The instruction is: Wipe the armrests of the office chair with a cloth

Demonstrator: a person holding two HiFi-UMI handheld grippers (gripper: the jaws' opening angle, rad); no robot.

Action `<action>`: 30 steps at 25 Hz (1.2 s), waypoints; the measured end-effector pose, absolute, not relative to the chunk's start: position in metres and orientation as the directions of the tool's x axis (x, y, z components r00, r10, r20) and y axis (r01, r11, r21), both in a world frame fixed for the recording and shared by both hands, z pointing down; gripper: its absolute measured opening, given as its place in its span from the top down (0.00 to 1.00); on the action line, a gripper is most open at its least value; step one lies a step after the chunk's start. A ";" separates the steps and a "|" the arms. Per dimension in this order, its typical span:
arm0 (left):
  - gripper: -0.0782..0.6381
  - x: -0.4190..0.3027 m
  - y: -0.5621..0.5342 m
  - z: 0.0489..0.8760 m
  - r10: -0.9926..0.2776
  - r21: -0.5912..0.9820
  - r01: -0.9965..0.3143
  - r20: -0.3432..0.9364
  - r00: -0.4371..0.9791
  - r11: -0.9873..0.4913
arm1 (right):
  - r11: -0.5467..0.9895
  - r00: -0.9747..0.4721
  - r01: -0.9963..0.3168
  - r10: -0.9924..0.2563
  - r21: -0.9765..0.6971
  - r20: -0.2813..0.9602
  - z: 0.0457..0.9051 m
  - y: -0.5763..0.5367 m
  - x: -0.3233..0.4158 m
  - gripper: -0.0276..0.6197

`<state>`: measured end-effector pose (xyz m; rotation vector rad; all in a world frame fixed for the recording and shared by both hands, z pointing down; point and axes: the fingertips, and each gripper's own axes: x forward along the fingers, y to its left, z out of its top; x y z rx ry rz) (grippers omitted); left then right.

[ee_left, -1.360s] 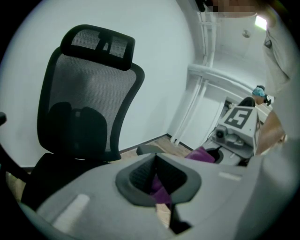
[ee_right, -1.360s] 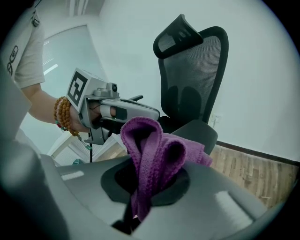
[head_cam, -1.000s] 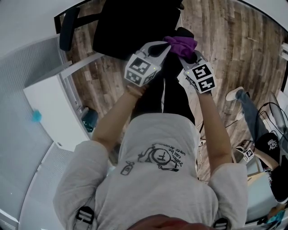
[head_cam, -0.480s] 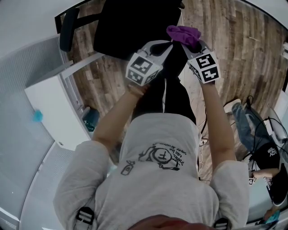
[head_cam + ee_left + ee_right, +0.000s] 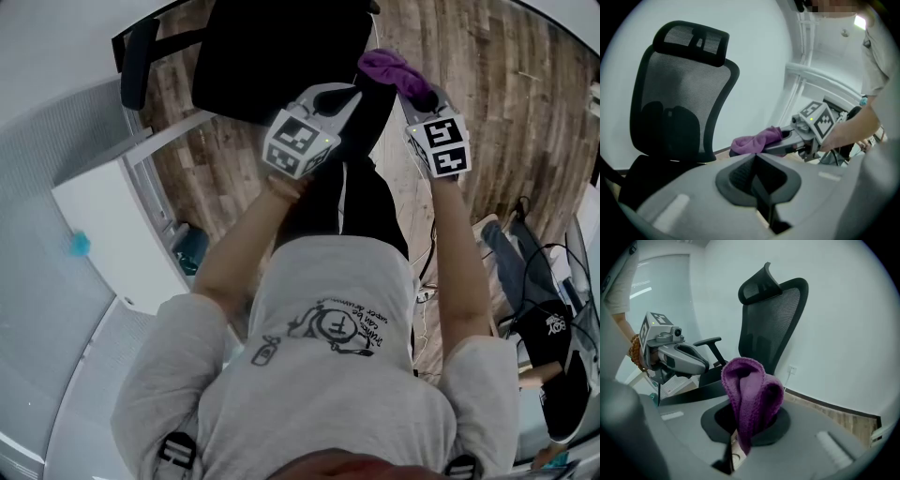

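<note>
One office chair [image 5: 272, 56], black with a mesh back, stands on the wood floor [image 5: 487, 84] in front of me. Its far armrest [image 5: 136, 61] is bare and well apart from both tools, so I judge it unwiped.

The near armrest is harder to read. In the head view it merges with other dark shapes. In the left gripper view only a dark edge shows, just under the cloth.

The left claw [image 5: 349, 97] has not moved over the last second. Its jaws are together with nothing between them, and it is parked beside the near armrest.

The right claw [image 5: 410, 96] has travelled away from my body and slightly to my right over the last second. Its jaws are clamped on the purple cloth [image 5: 394, 70], which stands up from them in a folded loop.

I read that travel as one wiping stroke running forward along the near armrest, and I place the task in its first half.

I cannot confirm contact between cloth and pad from any view.

For the next move, keep the clamp firm and hold the loop flat on the pad. A bunched cloth wipes only a narrow strip.
</note>
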<state>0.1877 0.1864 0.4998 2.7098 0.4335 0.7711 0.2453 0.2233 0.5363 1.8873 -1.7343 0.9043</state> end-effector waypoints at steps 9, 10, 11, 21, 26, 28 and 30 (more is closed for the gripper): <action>0.89 0.199 0.203 0.506 0.391 0.355 0.237 0.465 0.795 -0.904 | -0.177 0.088 -0.983 -0.678 -0.046 0.730 0.553 0.259 0.251 0.91; 0.89 0.202 0.206 0.507 0.394 0.353 0.242 0.465 0.793 -0.904 | -0.174 0.094 -0.984 -0.674 -0.034 0.732 0.556 0.262 0.251 0.91; 0.89 0.204 0.209 0.507 0.396 0.350 0.247 0.464 0.792 -0.903 | -0.171 0.099 -0.985 -0.672 -0.024 0.734 0.558 0.264 0.251 0.91; 0.89 0.223 0.225 0.511 0.354 0.290 0.238 0.465 0.811 -0.927 | -0.143 0.074 -0.989 -0.675 -0.032 0.735 0.587 0.277 0.237 0.91; 0.89 0.236 0.219 0.513 0.296 0.290 0.176 0.450 0.843 -0.941 | -0.044 -0.001 -0.998 -0.687 -0.043 0.726 0.599 0.272 0.229 0.91; 0.89 0.250 0.214 0.518 0.270 0.291 0.147 0.446 0.854 -0.945 | 0.007 -0.040 -0.999 -0.697 -0.049 0.716 0.605 0.264 0.235 0.92; 0.89 0.252 0.207 0.519 0.242 0.291 0.119 0.437 0.866 -0.949 | 0.044 -0.064 -0.998 -0.706 -0.046 0.705 0.607 0.253 0.232 0.92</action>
